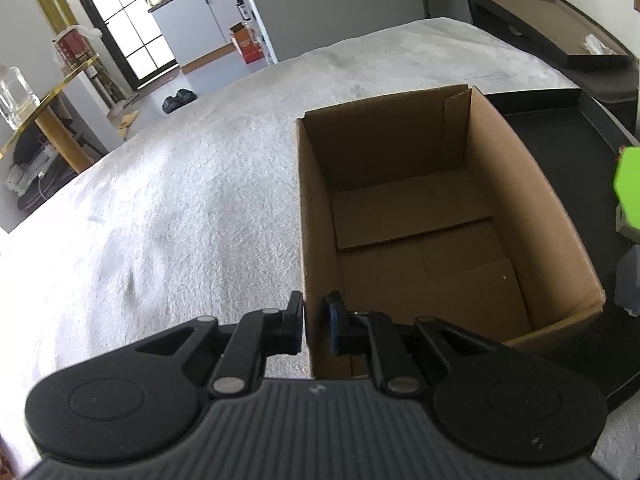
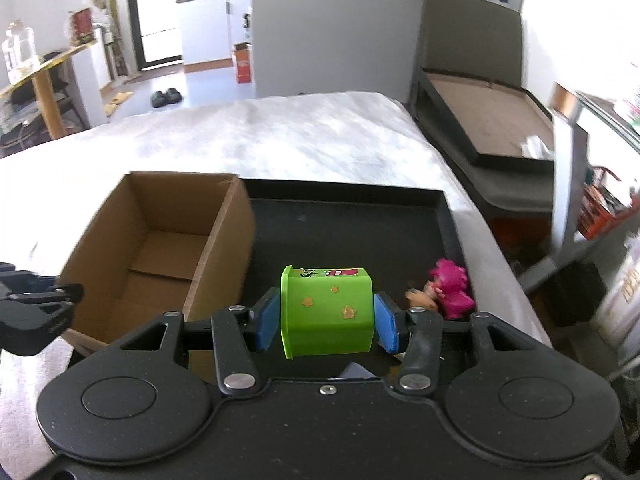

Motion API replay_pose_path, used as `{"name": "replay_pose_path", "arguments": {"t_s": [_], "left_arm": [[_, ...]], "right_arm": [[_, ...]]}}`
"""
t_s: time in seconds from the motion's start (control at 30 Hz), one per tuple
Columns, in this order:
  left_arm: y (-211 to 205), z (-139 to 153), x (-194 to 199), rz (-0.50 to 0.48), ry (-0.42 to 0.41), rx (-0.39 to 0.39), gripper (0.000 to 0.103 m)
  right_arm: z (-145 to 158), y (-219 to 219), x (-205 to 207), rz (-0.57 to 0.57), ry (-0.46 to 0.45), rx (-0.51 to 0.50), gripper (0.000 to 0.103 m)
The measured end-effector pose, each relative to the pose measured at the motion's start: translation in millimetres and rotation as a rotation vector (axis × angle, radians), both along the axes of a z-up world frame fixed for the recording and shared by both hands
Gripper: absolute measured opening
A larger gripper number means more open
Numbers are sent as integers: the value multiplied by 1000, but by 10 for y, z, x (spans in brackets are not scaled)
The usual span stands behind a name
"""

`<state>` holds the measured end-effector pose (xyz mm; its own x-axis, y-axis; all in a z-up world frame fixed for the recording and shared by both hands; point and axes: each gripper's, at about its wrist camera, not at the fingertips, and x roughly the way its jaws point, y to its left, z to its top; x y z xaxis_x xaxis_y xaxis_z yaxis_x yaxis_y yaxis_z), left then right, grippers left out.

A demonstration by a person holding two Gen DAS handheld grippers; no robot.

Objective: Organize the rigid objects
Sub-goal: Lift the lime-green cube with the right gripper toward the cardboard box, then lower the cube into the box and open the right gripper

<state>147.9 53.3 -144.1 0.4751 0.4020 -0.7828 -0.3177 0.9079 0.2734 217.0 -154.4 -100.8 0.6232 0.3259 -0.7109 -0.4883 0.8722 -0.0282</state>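
We look across a white bed cover (image 1: pixel 180 208) that carries everything here. On it, toward its right side, lies a black tray (image 2: pixel 352 216), and the open cardboard box (image 1: pixel 420 208) stands at the tray's left edge, its inside bare.

Our left gripper (image 1: pixel 314 326) has its jaws closed on the box's near-left wall, close to the near corner: one finger sits outside the wall, the blue-padded finger (image 1: pixel 333 330) inside, with the cardboard edge pinched between them. In the right wrist view that gripper (image 2: pixel 48 304) shows at the box's near-left corner.

Our right gripper (image 2: pixel 326 316) grips a green toy block (image 2: pixel 326 312) with small yellow stars and a printed top face. The block sits squarely between the two blue pads (image 2: pixel 267 318), one pressed on its left face and one on its right, held over the near part of the tray, just right of the box. In the left wrist view we catch only a green sliver of the block (image 1: pixel 628 184) at the right edge.

A pink-haired toy figure (image 2: pixel 448 288) lies near the tray's near-right corner, just beyond the right finger and apart from the block.
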Motion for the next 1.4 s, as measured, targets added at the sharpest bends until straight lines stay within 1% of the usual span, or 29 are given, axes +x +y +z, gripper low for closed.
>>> {"name": "replay_pose_path", "arguments": {"t_s": [0.17,0.27,0.4,0.57,0.77,0.9,1.07,1.23,1.27,1.3,1.33,1.37,1.4], "left_arm": [[43,-12,-20,-15,-1,-21,12],[34,7,5,-21,0,-24,11],[62,12,-5,-18,-8,-31,11],[117,19,-30,-9,-20,-59,11],[144,39,-41,-19,-42,-68,11],[174,32,-52,-15,-51,-80,11],[202,31,-57,-4,-52,-94,11],[183,37,-31,1,-51,-89,11],[180,38,-30,2,-51,-89,11],[180,40,-30,4,-52,-90,11],[177,41,-30,3,-51,-90,11],[175,43,-30,2,-51,-90,11],[173,45,-28,3,-50,-89,12]], "right_arm": [[49,178,-73,42,-22,22,48],[78,280,-106,94,-53,30,48],[90,428,-128,143,-69,34,48],[90,602,-178,202,-91,28,48],[35,756,-199,278,-95,24,48],[38,857,-217,334,-118,-2,48],[71,944,-204,372,-146,-3,48],[158,1003,-183,393,-179,24,49],[179,1011,-173,396,-189,28,50],[195,1018,-171,394,-197,24,53],[209,1027,-169,382,-204,10,62],[216,1024,-169,368,-213,-6,68],[219,1003,-165,360,-223,-12,69]]}}
